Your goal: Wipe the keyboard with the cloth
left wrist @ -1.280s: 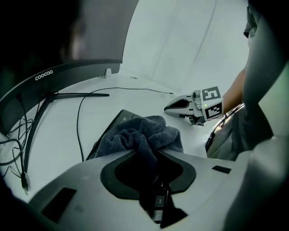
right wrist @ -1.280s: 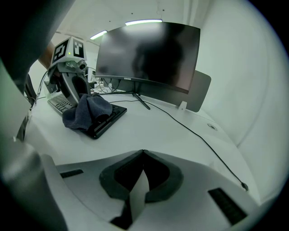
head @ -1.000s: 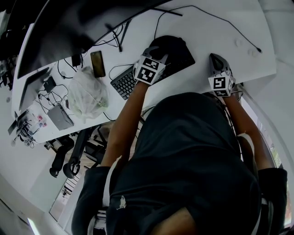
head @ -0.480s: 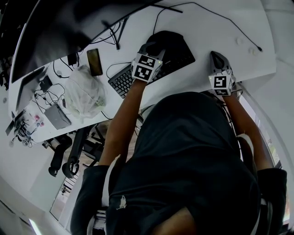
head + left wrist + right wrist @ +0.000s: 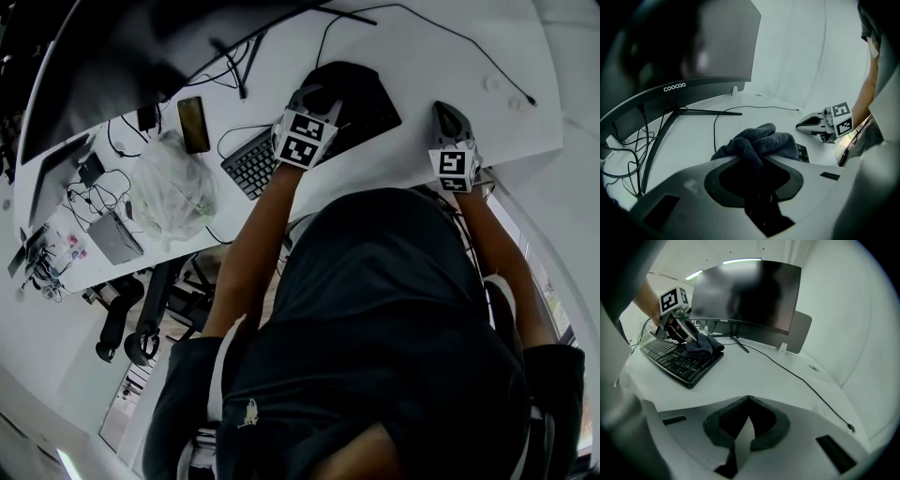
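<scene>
1. Cloth: the dark grey plush terry cloth point(image 5: 761, 140) lies bunched in a soft heap on the far right part of the flat black computer keyboard point(image 5: 675, 359). The keyboard sits on the white desk point(image 5: 469, 66) in front of the dark curved monitor point(image 5: 745, 291).
2. The left gripper point(image 5: 751, 155) has its jaws clamped on a gathered fold at the cloth's near side, and the rest of the fabric spills forward over the keys.
3. The right gripper point(image 5: 748, 398) has its jaws together with nothing between them. It hovers over bare desk, well apart from the keyboard.
4. The cloth looks light, limp and grippy. It will likely drag and fold behind the jaws rather than push ahead of them, so a thick gathered bunch is a better hold than a single edge.
5. The keyboard looks light and may slide on the smooth desk. Its keys give under pressure, so gentle strokes seem wise.
</scene>
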